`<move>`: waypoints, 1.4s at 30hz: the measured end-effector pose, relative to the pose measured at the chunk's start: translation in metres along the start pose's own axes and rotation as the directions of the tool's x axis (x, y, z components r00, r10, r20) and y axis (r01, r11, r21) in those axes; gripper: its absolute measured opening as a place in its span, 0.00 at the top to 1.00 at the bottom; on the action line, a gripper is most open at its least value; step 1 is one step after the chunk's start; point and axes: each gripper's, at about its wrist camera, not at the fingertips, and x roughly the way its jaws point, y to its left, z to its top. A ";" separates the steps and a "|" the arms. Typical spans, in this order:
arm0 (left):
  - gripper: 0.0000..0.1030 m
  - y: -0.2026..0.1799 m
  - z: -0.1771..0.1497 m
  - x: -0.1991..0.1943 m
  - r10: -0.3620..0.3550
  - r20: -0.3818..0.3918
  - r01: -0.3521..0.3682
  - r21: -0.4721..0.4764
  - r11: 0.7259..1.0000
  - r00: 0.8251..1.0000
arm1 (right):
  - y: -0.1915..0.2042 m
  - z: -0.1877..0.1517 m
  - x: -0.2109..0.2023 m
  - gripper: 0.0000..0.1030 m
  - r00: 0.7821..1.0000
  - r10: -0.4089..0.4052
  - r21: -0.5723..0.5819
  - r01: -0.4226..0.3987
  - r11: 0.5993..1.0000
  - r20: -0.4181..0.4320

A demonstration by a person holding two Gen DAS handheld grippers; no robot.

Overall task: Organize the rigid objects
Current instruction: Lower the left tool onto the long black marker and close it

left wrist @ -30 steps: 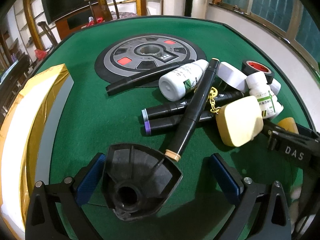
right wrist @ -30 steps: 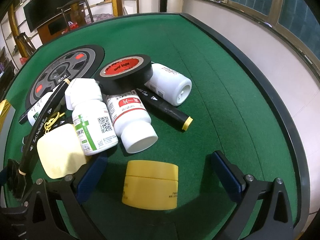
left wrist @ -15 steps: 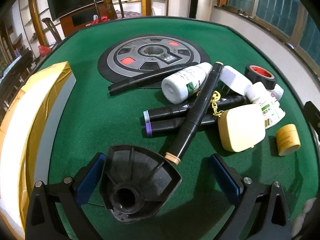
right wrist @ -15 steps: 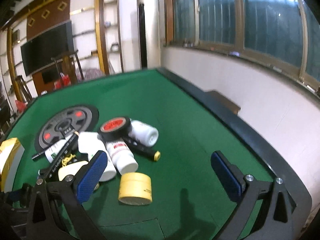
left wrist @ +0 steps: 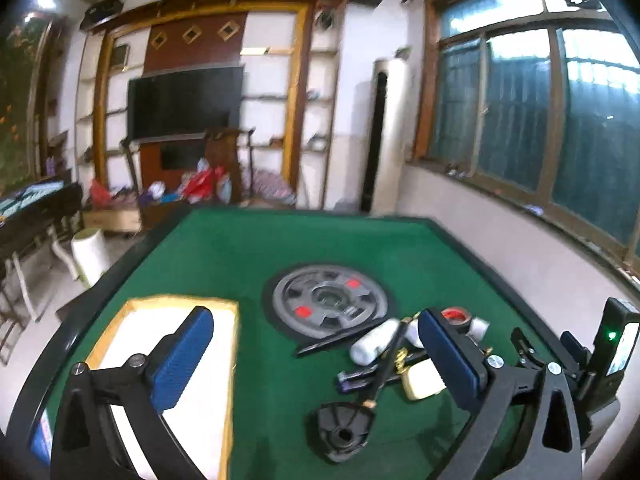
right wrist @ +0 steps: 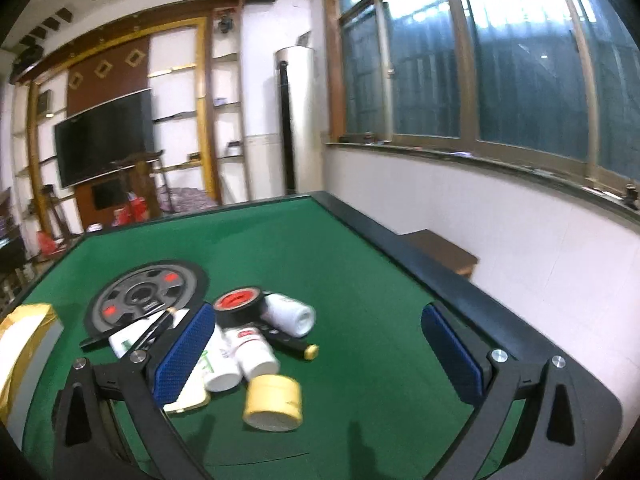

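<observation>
Right wrist view: one yellow jar [right wrist: 272,404] and three white bottles [right wrist: 256,354] are counted; right gripper [right wrist: 320,354] and left gripper [left wrist: 320,356] are held raised, spread, empty.

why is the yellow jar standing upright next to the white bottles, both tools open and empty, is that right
Not quite: the yellow jar lies tipped on its side, its flat end facing the camera, as the right wrist view shows. It is next to the white bottles, and both the left tool and right tool are open and empty.

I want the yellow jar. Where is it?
In the right wrist view, the yellow jar lies on its side on the green table, just in front of the white bottles.
</observation>
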 end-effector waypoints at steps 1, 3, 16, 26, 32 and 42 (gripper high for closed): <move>0.00 0.000 -0.004 0.013 0.041 -0.057 -0.040 0.006 0.999 0.998 | 0.001 0.000 0.005 0.00 0.999 0.005 -0.004 -0.005 1.000 -0.040; 0.00 -0.004 -0.019 0.030 0.053 -0.125 -0.052 0.015 0.999 0.991 | 0.001 -0.001 0.016 0.00 0.994 0.013 -0.003 -0.013 1.000 -0.107; 0.00 -0.060 -0.049 0.098 -0.053 -0.364 0.108 0.131 0.985 0.930 | -0.007 -0.006 0.025 0.00 0.987 0.053 0.052 -0.045 0.998 -0.152; 0.43 -0.071 -0.062 0.144 -0.118 -0.507 0.211 0.130 0.969 0.854 | -0.007 -0.008 0.029 0.00 0.979 0.085 0.063 -0.075 0.995 -0.183; 0.56 -0.085 -0.064 0.154 -0.096 -0.511 0.220 0.187 0.957 0.854 | -0.007 -0.009 0.031 0.00 0.976 0.095 0.072 -0.082 0.994 -0.197; 0.69 -0.093 -0.059 0.163 -0.091 -0.507 0.230 0.218 0.948 0.857 | -0.004 -0.010 0.034 0.00 0.972 0.090 0.065 -0.077 0.995 -0.217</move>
